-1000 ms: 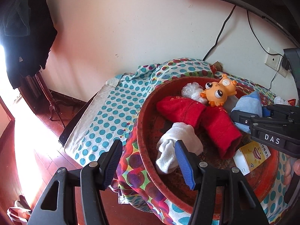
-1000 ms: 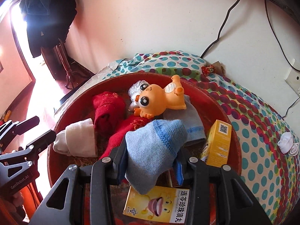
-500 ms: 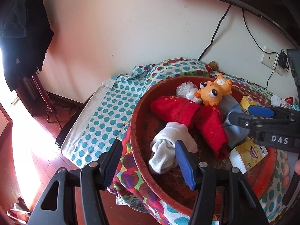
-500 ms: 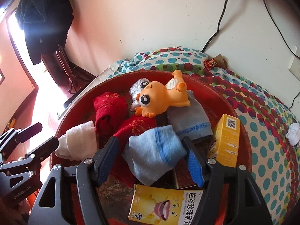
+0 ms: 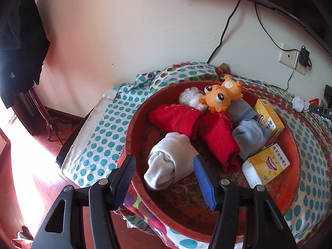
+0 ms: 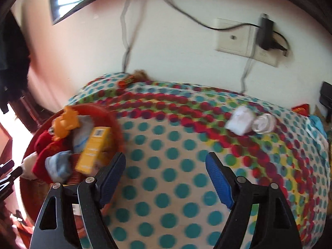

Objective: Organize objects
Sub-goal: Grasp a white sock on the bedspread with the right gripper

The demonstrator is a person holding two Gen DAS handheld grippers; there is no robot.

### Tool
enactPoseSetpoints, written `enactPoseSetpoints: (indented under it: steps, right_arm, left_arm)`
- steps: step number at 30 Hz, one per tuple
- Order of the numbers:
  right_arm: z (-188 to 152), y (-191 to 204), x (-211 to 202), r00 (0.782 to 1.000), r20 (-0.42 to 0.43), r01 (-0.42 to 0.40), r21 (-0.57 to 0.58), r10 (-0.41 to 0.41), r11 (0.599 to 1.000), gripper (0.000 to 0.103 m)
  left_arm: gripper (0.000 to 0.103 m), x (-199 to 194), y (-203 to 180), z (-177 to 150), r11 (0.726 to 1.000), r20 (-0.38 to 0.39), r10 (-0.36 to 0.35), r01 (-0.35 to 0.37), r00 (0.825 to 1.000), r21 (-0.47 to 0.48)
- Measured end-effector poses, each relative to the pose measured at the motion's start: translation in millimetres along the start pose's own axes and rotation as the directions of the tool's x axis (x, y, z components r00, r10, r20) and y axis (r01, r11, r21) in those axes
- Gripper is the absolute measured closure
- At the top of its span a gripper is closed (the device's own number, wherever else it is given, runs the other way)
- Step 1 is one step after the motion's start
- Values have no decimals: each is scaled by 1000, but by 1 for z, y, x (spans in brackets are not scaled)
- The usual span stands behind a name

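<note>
The left gripper point(image 5: 164, 176) hovers over the near rim of a round red basin point(image 5: 290, 195) with its jaws spread wide, a rolled white sock point(image 5: 168, 166) lying between them but not pinched. Behind that sock in the basin lie two red socks point(image 5: 215, 137), a light blue sock point(image 5: 251, 137) resting against two yellow boxes point(image 5: 267, 166), and an orange toy point(image 5: 220, 97) at the far side beside a clear plastic bag point(image 5: 191, 98). The right gripper point(image 6: 166, 178) has just been opening its jaws; they now stand apart with nothing between them, above the dotted tablecloth point(image 6: 166, 145) to the right of the basin point(image 6: 118, 128). The blue sock point(image 6: 59, 164) sits in the basin next to a yellow box point(image 6: 93, 149). Farther off on the cloth, well apart from the basin, lies a pair of small white socks point(image 6: 251, 121), blurred in this view.
</note>
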State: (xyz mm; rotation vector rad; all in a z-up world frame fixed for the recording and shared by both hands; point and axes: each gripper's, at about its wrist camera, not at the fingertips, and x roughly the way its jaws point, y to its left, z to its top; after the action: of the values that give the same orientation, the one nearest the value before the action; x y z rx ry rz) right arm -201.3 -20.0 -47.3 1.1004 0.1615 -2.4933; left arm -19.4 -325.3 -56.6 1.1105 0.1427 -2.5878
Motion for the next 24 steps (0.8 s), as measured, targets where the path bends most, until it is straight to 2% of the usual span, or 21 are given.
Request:
enactPoseSetpoints:
  steps: [4, 8, 11, 13, 17, 20, 22, 24]
  right_arm:
    - [9, -88, 13, 990, -15, 140, 121, -139, 983, 25]
    - [25, -151, 32, 976, -30, 216, 190, -214, 958, 25]
    - [34, -184, 50, 984, -45, 177, 266, -171, 948, 25]
    - [38, -197, 65, 988, -52, 152, 318, -143, 936, 25]
    - [43, -198, 96, 992, -83, 116, 338, -93, 934, 25]
    - [41, -197, 110, 994, -82, 92, 346, -68, 934, 29]
    - [35, -199, 111, 997, -69, 64, 357, -42, 932, 40]
    - [30, -196, 109, 997, -66, 48, 314, -29, 948, 43]
  left_arm:
    - [43, -6, -11, 2, 1000, 11, -17, 17, 1000, 2]
    - [43, -13, -32, 12, 998, -8, -60, 60, 998, 30]
    - [43, -19, -54, 21, 996, -10, -64, 64, 998, 68]
    - [43, -22, -73, 29, 992, -15, -90, 91, 996, 93]
    - [43, -26, -112, 44, 981, -17, -132, 133, 991, 138]
    - [43, -26, -146, 55, 969, -27, -158, 160, 987, 186]
    - [43, -25, -174, 62, 955, -34, -182, 185, 983, 232]
    - [43, -23, -207, 69, 934, -39, -212, 214, 977, 287]
